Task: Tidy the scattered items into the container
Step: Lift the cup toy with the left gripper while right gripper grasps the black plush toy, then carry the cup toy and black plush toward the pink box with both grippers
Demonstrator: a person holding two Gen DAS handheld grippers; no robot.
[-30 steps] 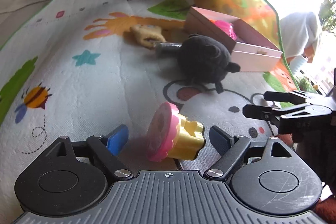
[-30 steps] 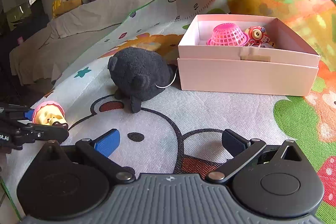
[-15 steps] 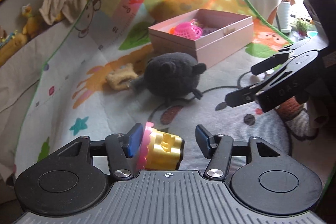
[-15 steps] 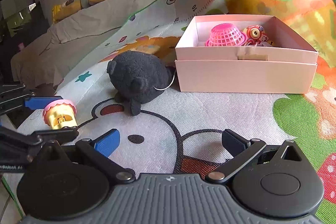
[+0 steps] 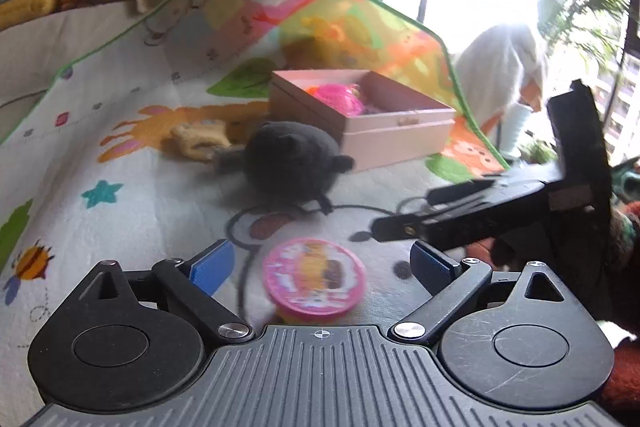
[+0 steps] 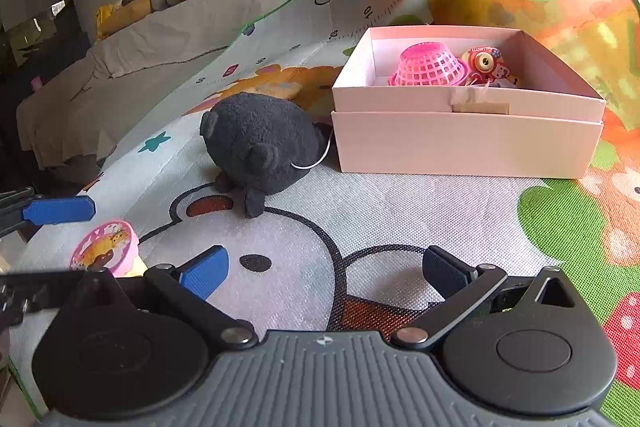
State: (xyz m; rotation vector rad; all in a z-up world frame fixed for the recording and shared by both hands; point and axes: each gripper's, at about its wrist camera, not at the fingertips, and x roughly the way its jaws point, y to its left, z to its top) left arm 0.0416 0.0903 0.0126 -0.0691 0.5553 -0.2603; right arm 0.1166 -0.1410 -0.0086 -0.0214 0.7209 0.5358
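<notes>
A toy cupcake (image 5: 314, 281) with a pink top and yellow base stands on the play mat (image 5: 132, 211) between the fingers of my left gripper (image 5: 322, 265). The jaws are opening and neither blue pad touches the toy. From the right wrist view the cupcake (image 6: 105, 247) sits at the far left beside the left gripper's blue finger (image 6: 58, 209). My right gripper (image 6: 324, 271) is open over the mat with nothing between its fingers. The pink box (image 6: 464, 143) holds a pink basket (image 6: 430, 65) and a small red toy (image 6: 486, 65). A black plush (image 6: 260, 143) lies just left of the box.
A tan plush toy (image 5: 198, 139) lies behind the black plush (image 5: 292, 163). The right gripper's black fingers (image 5: 440, 211) reach in from the right of the left wrist view. The mat curls up against a cloth-covered sofa (image 6: 132, 67) with stuffed toys along its back.
The cupcake lay on its side, then the left gripper's jaws narrowed on it; now it stands upright and the jaws are spread wide. The right gripper has not moved.
</notes>
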